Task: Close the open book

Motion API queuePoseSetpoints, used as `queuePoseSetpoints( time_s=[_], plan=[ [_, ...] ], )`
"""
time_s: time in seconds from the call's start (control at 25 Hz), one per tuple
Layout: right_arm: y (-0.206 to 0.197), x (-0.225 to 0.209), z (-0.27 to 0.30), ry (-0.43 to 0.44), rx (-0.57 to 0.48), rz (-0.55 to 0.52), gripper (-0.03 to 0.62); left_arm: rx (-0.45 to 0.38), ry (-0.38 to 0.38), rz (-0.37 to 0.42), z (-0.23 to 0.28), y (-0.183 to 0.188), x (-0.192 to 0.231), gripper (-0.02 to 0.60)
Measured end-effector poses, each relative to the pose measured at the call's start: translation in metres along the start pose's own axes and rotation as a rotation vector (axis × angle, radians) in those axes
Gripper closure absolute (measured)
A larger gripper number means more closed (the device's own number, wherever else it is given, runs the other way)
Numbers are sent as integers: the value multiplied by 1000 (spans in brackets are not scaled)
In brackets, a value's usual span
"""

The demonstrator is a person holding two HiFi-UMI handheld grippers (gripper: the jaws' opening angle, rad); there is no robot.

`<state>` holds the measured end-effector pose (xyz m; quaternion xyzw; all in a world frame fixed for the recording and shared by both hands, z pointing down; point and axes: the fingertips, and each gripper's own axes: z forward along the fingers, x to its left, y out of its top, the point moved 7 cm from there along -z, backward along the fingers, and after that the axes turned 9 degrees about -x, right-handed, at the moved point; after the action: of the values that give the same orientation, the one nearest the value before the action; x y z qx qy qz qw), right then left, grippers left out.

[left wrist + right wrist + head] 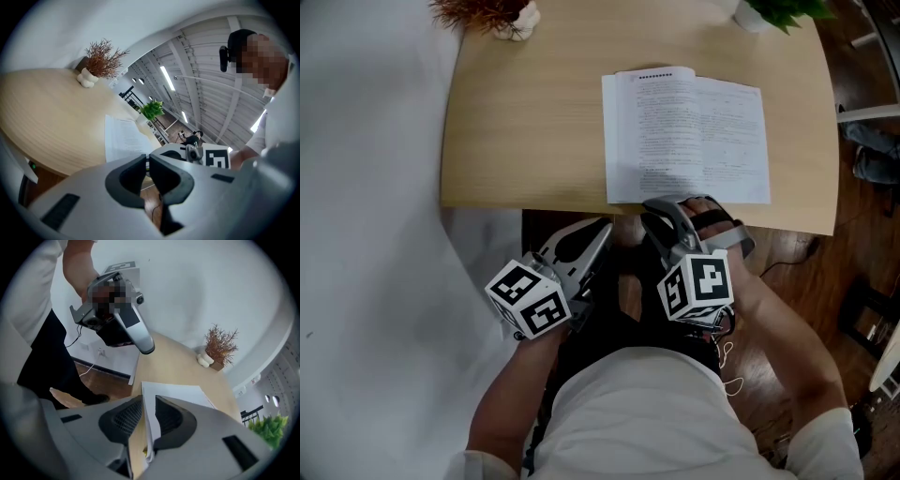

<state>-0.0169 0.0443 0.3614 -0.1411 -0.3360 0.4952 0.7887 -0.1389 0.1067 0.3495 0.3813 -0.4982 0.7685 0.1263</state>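
Note:
The open book lies flat on the right half of the light wooden table, white printed pages up, its lower edge close to the table's near edge. My right gripper reaches that lower edge near the spine. In the right gripper view its jaws stand only narrowly apart, with the edge of the book's pages between them and the pads against the paper. My left gripper hangs just below the table's near edge, left of the book. It is shut and holds nothing.
A dried reddish plant in a white vase stands at the table's far left. A green plant stands at the far right. Below the table edge are the person's legs and wooden floor with a cable.

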Motion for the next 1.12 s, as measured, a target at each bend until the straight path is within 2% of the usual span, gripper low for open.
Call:
queuePoseSetpoints(
  time_s=[0.4,1.0,1.12],
  plan=[
    [-4,8,33,65,104,-94,519,8,-16,-30,2,-12,15,583],
    [-6,1,38,43,129,-74,522,14,-32,-52,6,-15,20,583],
    [-5,1,38,45,133,-72,549,18,-40,-50,6,-16,21,583]
  ],
)
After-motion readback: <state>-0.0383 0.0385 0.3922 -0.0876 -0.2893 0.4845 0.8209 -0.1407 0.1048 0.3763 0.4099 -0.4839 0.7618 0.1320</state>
